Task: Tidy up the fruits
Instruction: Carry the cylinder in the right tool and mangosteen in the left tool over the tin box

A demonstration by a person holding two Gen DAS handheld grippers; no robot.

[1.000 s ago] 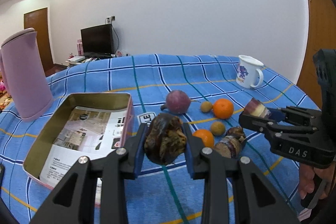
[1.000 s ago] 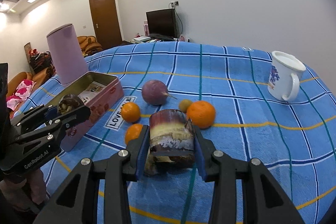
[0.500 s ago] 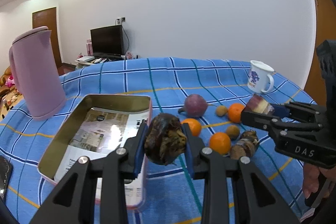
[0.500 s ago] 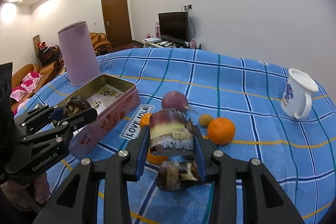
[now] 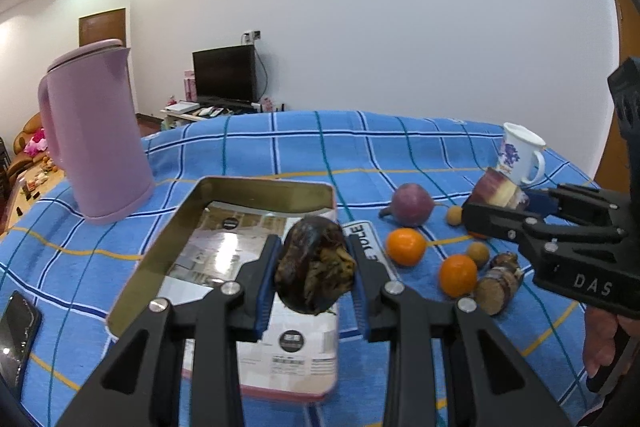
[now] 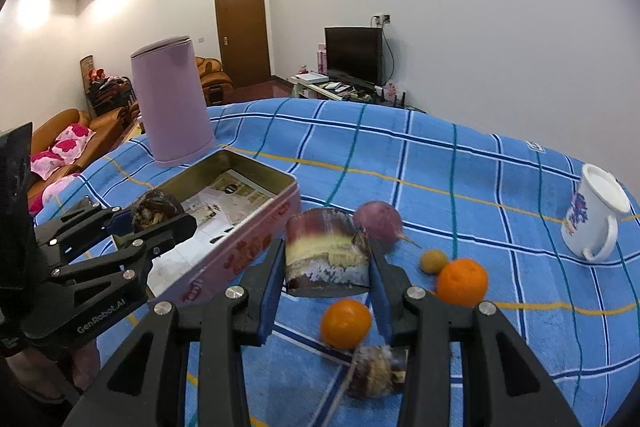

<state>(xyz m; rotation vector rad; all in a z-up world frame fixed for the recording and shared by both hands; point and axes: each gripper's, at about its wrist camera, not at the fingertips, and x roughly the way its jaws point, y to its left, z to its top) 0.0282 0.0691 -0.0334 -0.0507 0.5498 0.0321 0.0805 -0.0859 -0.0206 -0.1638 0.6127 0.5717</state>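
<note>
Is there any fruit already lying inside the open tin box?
No, the tin box holds only printed paper; the dark fruit hangs above it, clamped in the left gripper.

Your dark, shrivelled fruit (image 5: 314, 265) hangs clamped over the near end of the open tin (image 5: 224, 187), whose floor is lined with printed paper. Your cut, purple-skinned chunk (image 6: 326, 253) is held just right of the tin's pink wall. On the blue checked cloth (image 6: 460, 163) lie a purple round fruit (image 6: 378, 219), two oranges (image 6: 462, 281), two small tan fruits (image 5: 478, 251) and another cut chunk (image 5: 498, 281).
</note>
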